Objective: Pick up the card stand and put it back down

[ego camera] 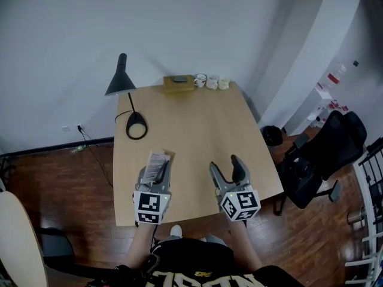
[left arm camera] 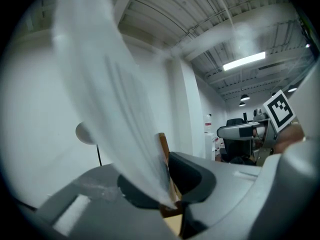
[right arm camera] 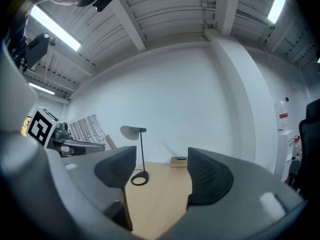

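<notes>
The card stand (ego camera: 159, 160), a printed sheet in a clear holder on a small wooden base, is held over the near left part of the wooden table (ego camera: 197, 121). My left gripper (ego camera: 160, 168) is shut on it. In the left gripper view the blurred clear sheet (left arm camera: 112, 104) rises to the upper left, and the wooden base (left arm camera: 164, 151) is pinched between the dark pads. My right gripper (ego camera: 225, 164) stands open over the near right of the table with nothing between its fingers (right arm camera: 159, 173). The right gripper view also shows the card stand (right arm camera: 88, 128) at its left.
A black desk lamp (ego camera: 128, 94) stands on the table's left, its cable running to the floor. At the far edge sit a wooden box (ego camera: 179, 83) and small cups (ego camera: 210, 81). A black office chair (ego camera: 323, 154) stands to the right of the table.
</notes>
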A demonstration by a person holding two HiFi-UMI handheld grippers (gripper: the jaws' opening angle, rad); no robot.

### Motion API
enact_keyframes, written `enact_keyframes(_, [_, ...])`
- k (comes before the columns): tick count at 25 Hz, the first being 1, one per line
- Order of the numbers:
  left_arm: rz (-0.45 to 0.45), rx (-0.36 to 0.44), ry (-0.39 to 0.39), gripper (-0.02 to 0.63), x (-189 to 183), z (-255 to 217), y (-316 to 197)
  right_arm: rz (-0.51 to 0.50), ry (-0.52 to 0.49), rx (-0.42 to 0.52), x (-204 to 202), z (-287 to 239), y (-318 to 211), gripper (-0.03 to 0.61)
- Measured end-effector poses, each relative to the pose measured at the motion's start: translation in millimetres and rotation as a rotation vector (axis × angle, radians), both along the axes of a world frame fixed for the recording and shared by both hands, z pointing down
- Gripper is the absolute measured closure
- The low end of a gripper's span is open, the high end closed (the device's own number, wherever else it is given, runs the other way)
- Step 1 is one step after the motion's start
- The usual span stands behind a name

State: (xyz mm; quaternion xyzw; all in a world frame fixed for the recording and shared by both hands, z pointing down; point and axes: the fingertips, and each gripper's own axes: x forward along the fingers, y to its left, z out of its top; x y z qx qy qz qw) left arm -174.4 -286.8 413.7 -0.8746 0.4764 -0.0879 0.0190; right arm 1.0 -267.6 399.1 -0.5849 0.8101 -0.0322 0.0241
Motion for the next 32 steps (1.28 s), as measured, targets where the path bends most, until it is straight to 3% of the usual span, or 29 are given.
enact_keyframes(5, [0.016, 0.026, -0.007, 0.561, 31, -10, 40, -0.015, -0.01, 0.046, 21, -18, 38, 0.258])
enact_keyframes(9, [0.018, 0.01, -0.016, 0.561, 68, -8, 82, 0.004, -0.035, 0.047, 61, -19, 91, 0.259])
enact_keyframes(14, [0.007, -0.005, -0.035, 0.561, 117, 7, 145, 0.019, -0.067, 0.018, 116, 6, 156, 0.261])
enact_keyframes(18, [-0.012, -0.025, -0.06, 0.561, 139, 21, 193, -0.008, -0.117, -0.031, 136, 34, 192, 0.262])
enact_keyframes(25, [-0.094, -0.053, -0.076, 0.561, 124, 29, 235, -0.111, -0.122, -0.095, 115, 58, 214, 0.264])
enact_keyframes(32, [-0.107, -0.03, -0.072, 0.561, 101, 15, 230, -0.143, -0.102, -0.044, 87, 28, 201, 0.267])
